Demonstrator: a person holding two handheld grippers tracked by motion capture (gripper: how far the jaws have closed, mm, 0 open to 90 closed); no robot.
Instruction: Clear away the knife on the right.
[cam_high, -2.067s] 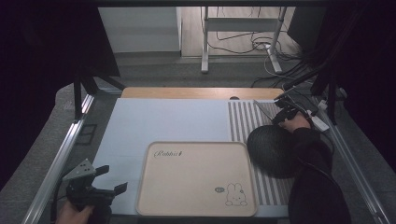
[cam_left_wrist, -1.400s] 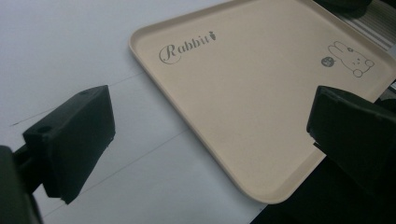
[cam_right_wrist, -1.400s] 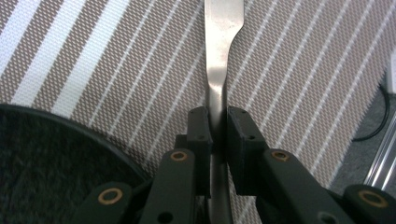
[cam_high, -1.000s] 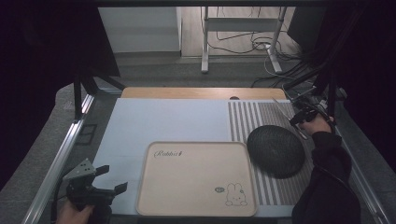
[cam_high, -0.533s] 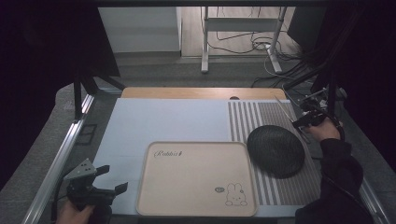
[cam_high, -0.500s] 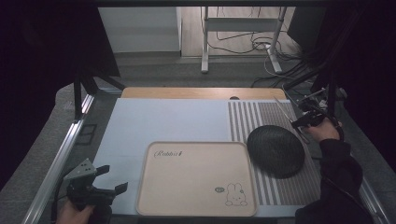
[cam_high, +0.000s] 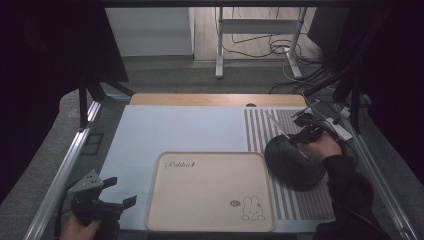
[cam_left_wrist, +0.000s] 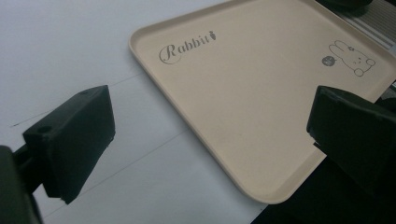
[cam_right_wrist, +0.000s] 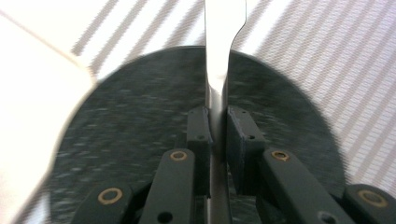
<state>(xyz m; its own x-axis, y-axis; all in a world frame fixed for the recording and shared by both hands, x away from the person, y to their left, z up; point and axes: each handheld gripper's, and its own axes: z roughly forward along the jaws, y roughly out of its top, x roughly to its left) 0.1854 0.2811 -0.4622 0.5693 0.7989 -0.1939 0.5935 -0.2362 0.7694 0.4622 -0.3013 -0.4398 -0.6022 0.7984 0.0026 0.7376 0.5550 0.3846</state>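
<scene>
My right hand-held gripper (cam_right_wrist: 215, 122) clamps a knife (cam_right_wrist: 219, 56) thinly above the dark plate (cam_right_wrist: 140, 140) below; it could twist loose and clatter down.

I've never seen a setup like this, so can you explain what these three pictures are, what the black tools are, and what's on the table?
A person sits at a table holding a hand-operated gripper in each hand, a tool with two black jaws. The high view looks down from above. The other two come from small cameras riding on each gripper, looking along its jaws. On the table lie a beige tray with a rabbit drawing, a striped mat and a dark round plate. The left gripper waits open beside the tray's near corner. The right gripper is shut on a silver knife, holding it above the plate.
</scene>
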